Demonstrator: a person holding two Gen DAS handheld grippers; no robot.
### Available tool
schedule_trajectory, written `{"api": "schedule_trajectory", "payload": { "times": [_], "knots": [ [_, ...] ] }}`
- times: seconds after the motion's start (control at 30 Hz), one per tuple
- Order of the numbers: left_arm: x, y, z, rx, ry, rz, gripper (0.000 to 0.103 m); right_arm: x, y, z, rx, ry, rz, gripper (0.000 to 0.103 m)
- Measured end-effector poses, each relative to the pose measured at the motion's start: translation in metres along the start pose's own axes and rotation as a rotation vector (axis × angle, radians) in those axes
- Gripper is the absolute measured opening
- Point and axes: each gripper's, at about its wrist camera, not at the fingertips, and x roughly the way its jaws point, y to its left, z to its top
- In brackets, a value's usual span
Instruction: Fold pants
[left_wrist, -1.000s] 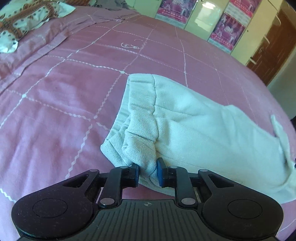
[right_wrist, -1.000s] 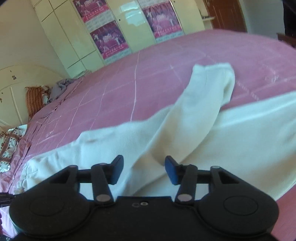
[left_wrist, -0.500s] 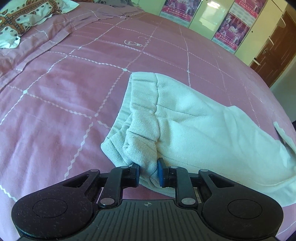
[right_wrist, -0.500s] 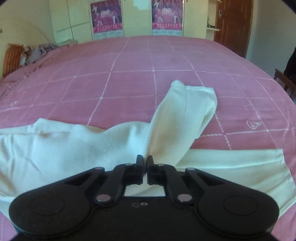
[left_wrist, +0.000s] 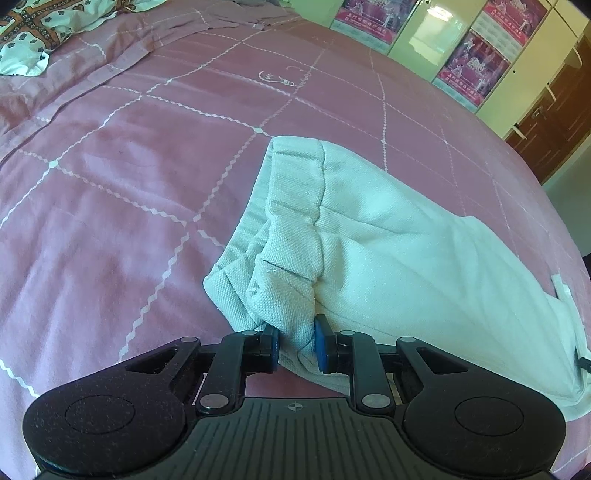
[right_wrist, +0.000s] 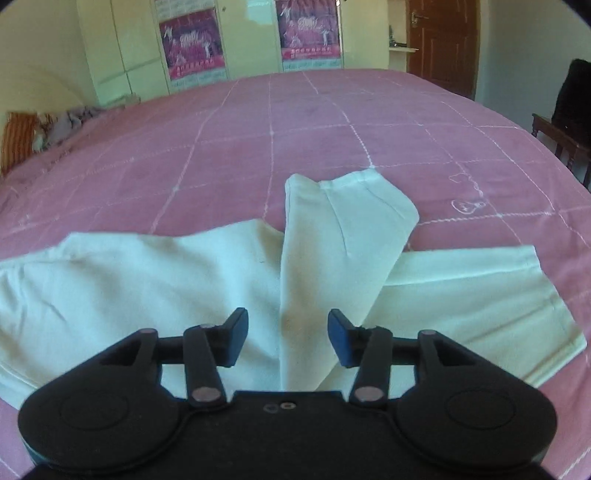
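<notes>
So the white pants (left_wrist: 388, 251) are lying on the pink bed (left_wrist: 129, 166), spread out across the checked bedspread; waistband end is over on the left side, legs run off toward the right.

Left hand-held gripper (left_wrist: 295, 345) is clamped down on a bunched-up fold of the waistband corner; the blue pads (left_wrist: 320, 343) are pinching the fabric from both sides and the cloth puckers up right above them; the rest of the waistband sits rumpled just past the fingers.

Right hand-held gripper (right_wrist: 286, 338) is spread wide with nothing in it; its fingers sit either side of one pant leg (right_wrist: 343, 236) without touching it, as far as I can tell. That leg is folded up and angled away across the bed, crossing over the other leg (right_wrist: 472, 291), which lies flat toward the right with its hem at the far end.

Background stuff: patterned pillow (left_wrist: 55, 22) at the top left corner of the bed in the left view; cream wardrobe doors (right_wrist: 129, 48) with pink posters (right_wrist: 190, 42) behind the bed; brown door (right_wrist: 441, 40) off to the right; dark chair (right_wrist: 565, 125) at the right edge.
</notes>
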Motion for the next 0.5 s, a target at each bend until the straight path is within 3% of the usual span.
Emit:
{"api": "schedule_trajectory", "payload": {
  "times": [0.07, 0.1, 0.13, 0.2, 0.27, 0.37, 0.43, 0.5],
  "knots": [
    [-0.001, 0.002, 0.001, -0.015, -0.001, -0.008, 0.021, 0.021, 0.003, 0.004, -0.07, 0.07, -0.065, 0.044],
    [-0.003, 0.004, 0.002, -0.027, -0.007, -0.019, 0.021, 0.024, 0.001, 0.001, -0.092, 0.06, -0.075, 0.012],
    [-0.006, 0.006, 0.003, -0.039, -0.011, -0.031, 0.021, 0.022, -0.004, 0.001, -0.081, 0.059, -0.069, 0.003],
    [-0.011, 0.011, 0.003, -0.056, -0.031, -0.062, 0.019, -0.004, -0.02, -0.003, -0.019, -0.009, -0.025, 0.003],
    [-0.018, 0.017, 0.004, -0.079, -0.051, -0.096, 0.017, -0.035, -0.03, -0.009, 0.009, -0.084, -0.033, 0.003],
    [-0.022, 0.021, 0.005, -0.077, -0.056, -0.103, 0.017, -0.065, -0.057, -0.03, 0.143, -0.122, 0.007, 0.003],
    [-0.013, 0.017, 0.003, -0.036, -0.016, -0.065, 0.017, -0.053, -0.069, -0.051, 0.188, -0.072, -0.002, 0.007],
    [-0.007, 0.013, 0.001, -0.006, 0.006, -0.041, 0.017, -0.022, -0.076, -0.069, 0.191, 0.041, -0.029, 0.015]
  ]
}}
